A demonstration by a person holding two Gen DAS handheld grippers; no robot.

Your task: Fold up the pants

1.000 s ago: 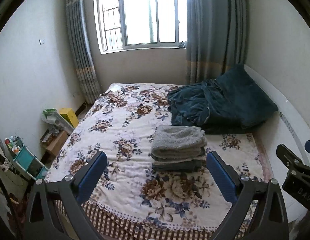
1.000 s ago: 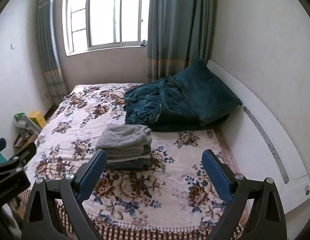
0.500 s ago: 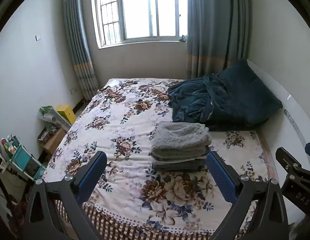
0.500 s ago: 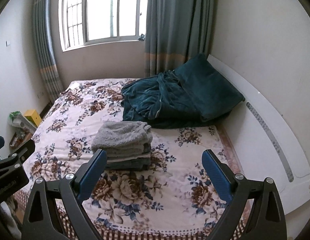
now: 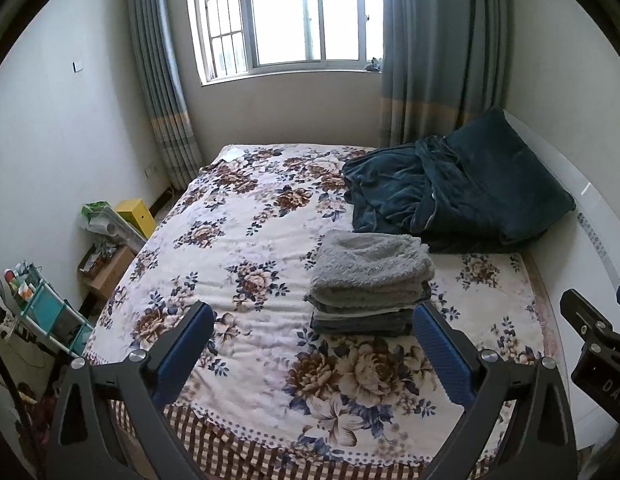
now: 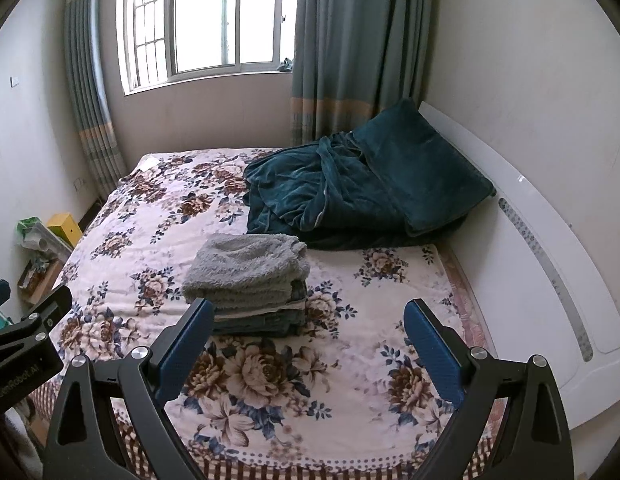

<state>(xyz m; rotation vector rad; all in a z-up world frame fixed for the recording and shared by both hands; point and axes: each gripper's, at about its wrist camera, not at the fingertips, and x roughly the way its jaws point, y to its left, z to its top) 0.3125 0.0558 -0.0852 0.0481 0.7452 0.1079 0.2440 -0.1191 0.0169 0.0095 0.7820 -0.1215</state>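
A stack of folded garments, with fluffy grey pants on top [image 5: 370, 268] and darker folded pieces under them, lies on the floral bed [image 5: 250, 240]. It also shows in the right wrist view [image 6: 246, 268]. My left gripper [image 5: 314, 332] is open and empty, held above the near part of the bed in front of the stack. My right gripper [image 6: 310, 332] is open and empty, held to the right of the stack. Neither touches the cloth.
A dark teal blanket and pillow [image 5: 454, 192] lie heaped at the head of the bed by the white headboard [image 6: 550, 264]. A yellow box [image 5: 136, 214], a cardboard box and a teal rack [image 5: 46, 312] stand on the floor at left. Window and curtains at the back.
Both grippers have drawn back and risen a little, so the bed and stack sit lower and farther in view. The stack has not moved. Jaws stayed open.
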